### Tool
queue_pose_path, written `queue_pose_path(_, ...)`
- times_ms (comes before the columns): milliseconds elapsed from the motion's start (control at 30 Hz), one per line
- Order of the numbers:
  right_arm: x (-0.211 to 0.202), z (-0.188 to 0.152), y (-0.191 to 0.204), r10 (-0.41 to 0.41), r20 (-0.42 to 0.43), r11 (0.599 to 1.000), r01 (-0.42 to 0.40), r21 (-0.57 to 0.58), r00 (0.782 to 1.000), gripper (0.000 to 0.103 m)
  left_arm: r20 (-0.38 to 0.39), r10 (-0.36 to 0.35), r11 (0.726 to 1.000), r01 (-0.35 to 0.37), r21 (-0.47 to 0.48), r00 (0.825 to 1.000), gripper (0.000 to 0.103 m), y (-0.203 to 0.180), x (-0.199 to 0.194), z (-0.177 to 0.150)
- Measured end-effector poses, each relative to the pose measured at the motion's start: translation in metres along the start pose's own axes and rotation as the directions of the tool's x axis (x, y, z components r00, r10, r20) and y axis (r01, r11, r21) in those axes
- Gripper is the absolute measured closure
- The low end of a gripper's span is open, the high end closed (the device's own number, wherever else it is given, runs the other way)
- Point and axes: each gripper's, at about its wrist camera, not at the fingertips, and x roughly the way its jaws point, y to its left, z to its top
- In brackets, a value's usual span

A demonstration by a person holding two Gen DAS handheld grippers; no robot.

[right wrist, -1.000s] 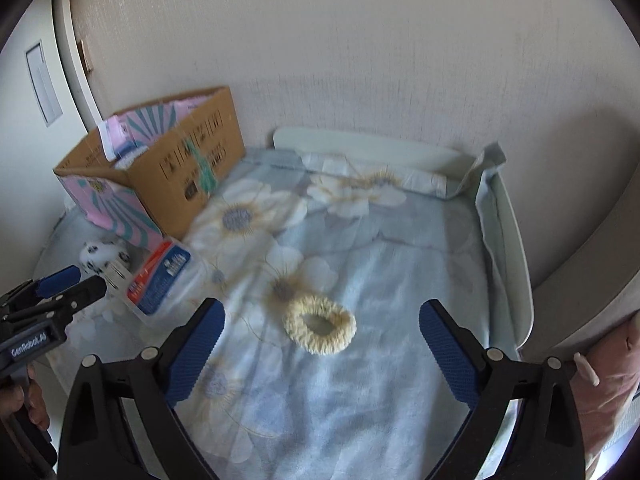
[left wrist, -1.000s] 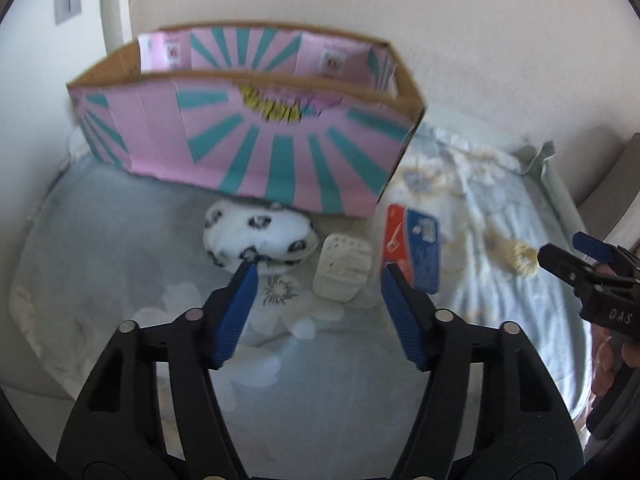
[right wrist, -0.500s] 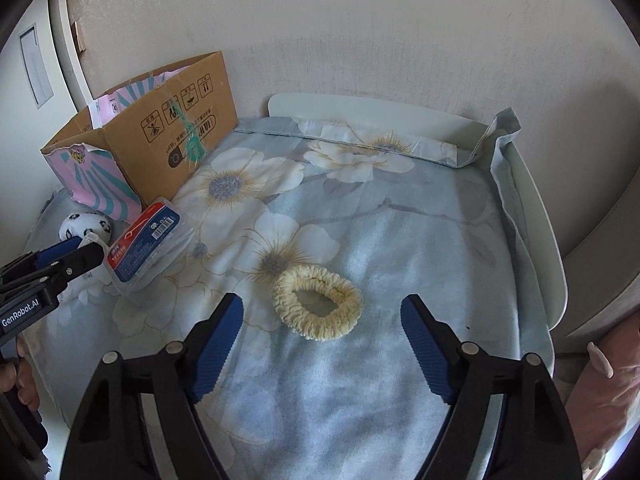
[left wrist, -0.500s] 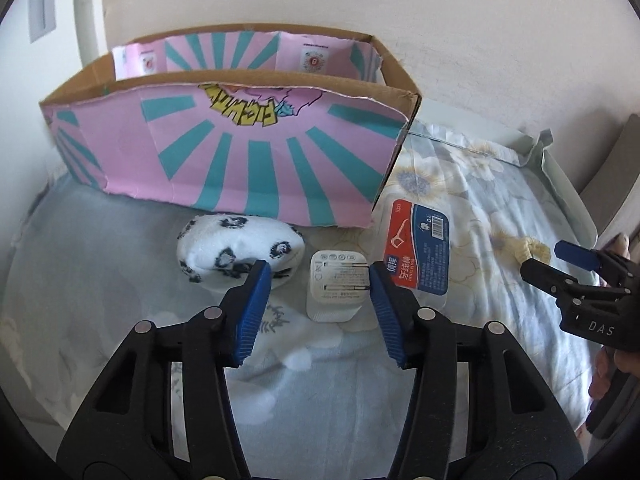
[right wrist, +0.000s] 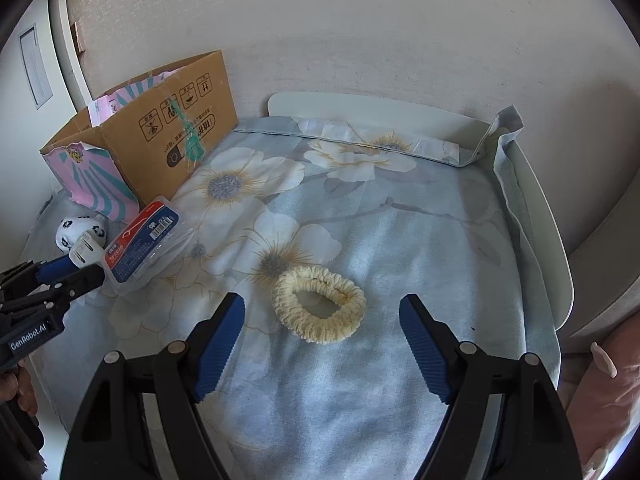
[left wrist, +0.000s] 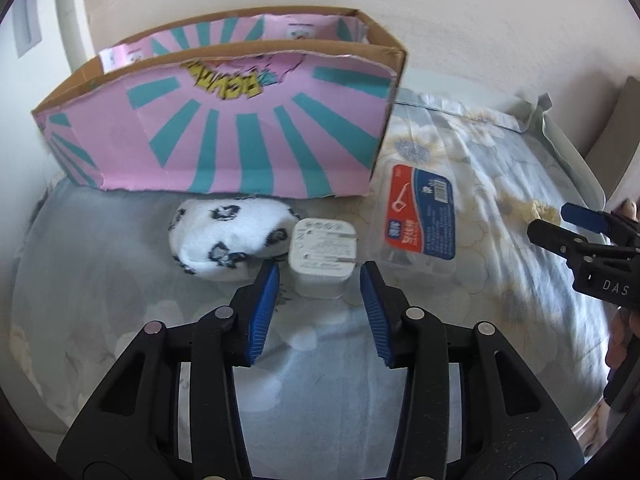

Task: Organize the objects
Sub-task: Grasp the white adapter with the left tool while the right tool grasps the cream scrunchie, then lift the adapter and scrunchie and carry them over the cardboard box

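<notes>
A white charger plug (left wrist: 322, 258) lies on the flowered sheet between a rolled white sock with black prints (left wrist: 228, 236) and a clear floss-pick case with a red and blue label (left wrist: 420, 220). My left gripper (left wrist: 320, 270) straddles the plug's near end. Its jaws are closing, and a thin gap shows at each blue pad. Behind stands the pink and teal cardboard box (left wrist: 240, 136), open at the top. A cream scrunchie (right wrist: 320, 304) lies flat between the tips of my right gripper (right wrist: 322, 302), which is open and apart from it.
The bed's white rail (right wrist: 536, 208) runs along the back and right side, with the wall right behind it. The right gripper (left wrist: 550, 220) shows at the right edge of the left view, beside the scrunchie (left wrist: 536, 210). A pink pillow (right wrist: 608, 392) lies at the lower right.
The left jaws have narrowed around the plug, and the box now looks nearer and tilted. The right gripper has sunk toward the scrunchie with its jaws narrower than a second ago.
</notes>
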Motion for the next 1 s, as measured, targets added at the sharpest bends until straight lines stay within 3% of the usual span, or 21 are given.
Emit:
queue_pose_path(267,0.007,0.000,0.000,-0.008,-0.003,1.000,0.008,-0.007,1.000,0.044,-0.002,-0.007,0.999,0.007,0.034,1.000,0.073,-0.007,0.008,0.005)
queue_pose_path(467,0.009,0.000,0.005,-0.035,-0.012,0.999,0.034,-0.029,0.999,0.068,-0.007,-0.029,0.999,0.029,0.029,1.000,0.076,-0.004,0.008,0.006)
queue_pose_path(767,-0.005,0.006,0.003,-0.019,-0.001,1.000,0.019,-0.003,1.000,0.074,-0.001,-0.045,0.999,0.045,0.012,0.999,0.076,-0.002,-0.009,0.011)
queue_pose_path(1000,-0.043,0.031,0.011,0.003,0.010,1.000,-0.003,0.026,1.000,0.074,0.043,-0.050,0.999,0.051,-0.009,0.998,0.076,0.005,-0.065,0.042)
